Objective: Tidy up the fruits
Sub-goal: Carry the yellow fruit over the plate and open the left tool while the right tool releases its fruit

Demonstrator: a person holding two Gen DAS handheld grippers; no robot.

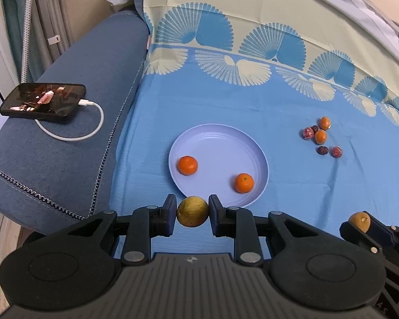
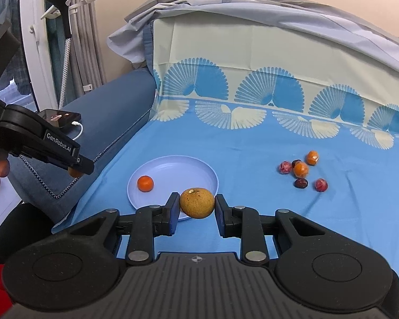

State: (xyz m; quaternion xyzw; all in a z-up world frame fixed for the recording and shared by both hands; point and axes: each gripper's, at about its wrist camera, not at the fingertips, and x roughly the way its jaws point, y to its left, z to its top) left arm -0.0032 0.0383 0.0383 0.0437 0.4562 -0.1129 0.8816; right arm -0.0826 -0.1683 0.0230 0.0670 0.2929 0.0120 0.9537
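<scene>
At near edge of lavender plate [image 1: 260,159], left claw [image 1: 192,214] pinching a yellow-green citrus fruit [image 1: 192,212] by its sides. To the right, right claw [image 2: 196,207] bracketing a brownish-yellow citrus fruit [image 2: 197,202]; left pad touching, contact at right pad not certain, small gap possible. Held level, both aimed forward over the blue bedsheet [image 1: 305,191], short of the plate floor.

Risks, as judged: round rind slipping from flat pads if grip eases early; fruit dropped at the rim rolling off onto sheet; claws side by side colliding on a shared approach.

On the plate, two mandarins [image 1: 188,165] apart from each other, liable to be knocked. Farther right, small wrapped fruits [image 1: 321,137] clustered on the sheet, not yet sorted.
</scene>
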